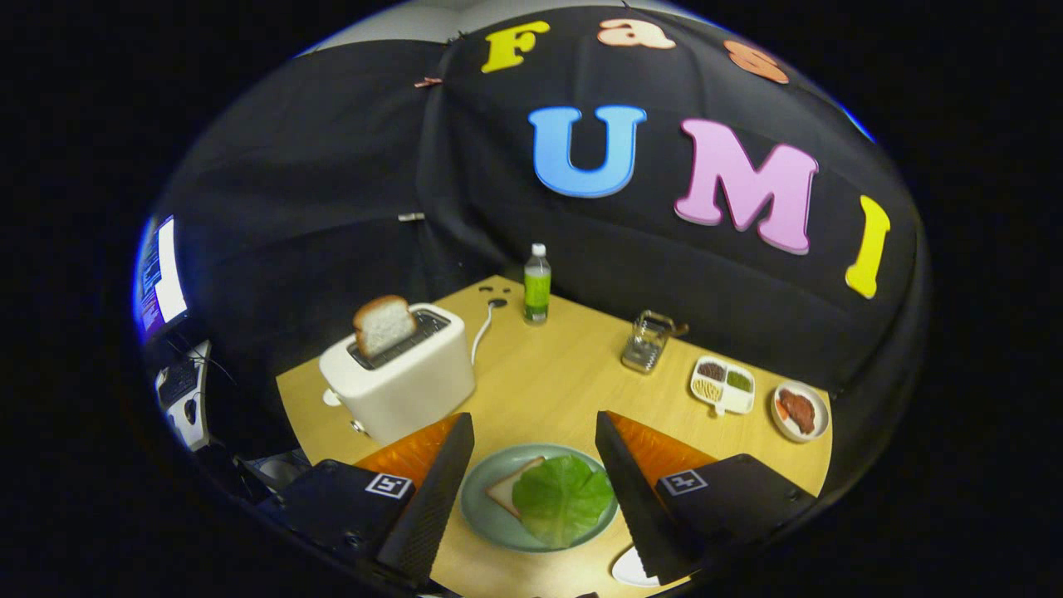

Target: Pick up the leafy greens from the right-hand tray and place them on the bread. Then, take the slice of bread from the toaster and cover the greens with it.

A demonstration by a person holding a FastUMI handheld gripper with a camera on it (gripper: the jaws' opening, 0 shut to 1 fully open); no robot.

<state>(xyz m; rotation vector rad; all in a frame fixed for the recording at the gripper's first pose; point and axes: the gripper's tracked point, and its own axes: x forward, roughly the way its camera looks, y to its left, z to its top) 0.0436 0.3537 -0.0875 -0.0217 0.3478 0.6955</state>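
A green leaf point(563, 498) lies on a slice of bread point(507, 487) on a grey-green plate point(490, 519), which sits between my two fingers and below them. My gripper point(531, 436) is open and holds nothing; it hangs above the plate. Beyond the left finger stands a white toaster point(399, 382) with a slice of bread point(384, 324) sticking up out of its slot.
A green bottle point(537, 286) stands at the table's far edge. A metal grater point(646, 342), a white divided tray point(722, 386) and a small dish with meat point(800, 411) sit to the right. A white plate edge point(629, 569) peeks by the right finger. A monitor point(159, 278) glows far left.
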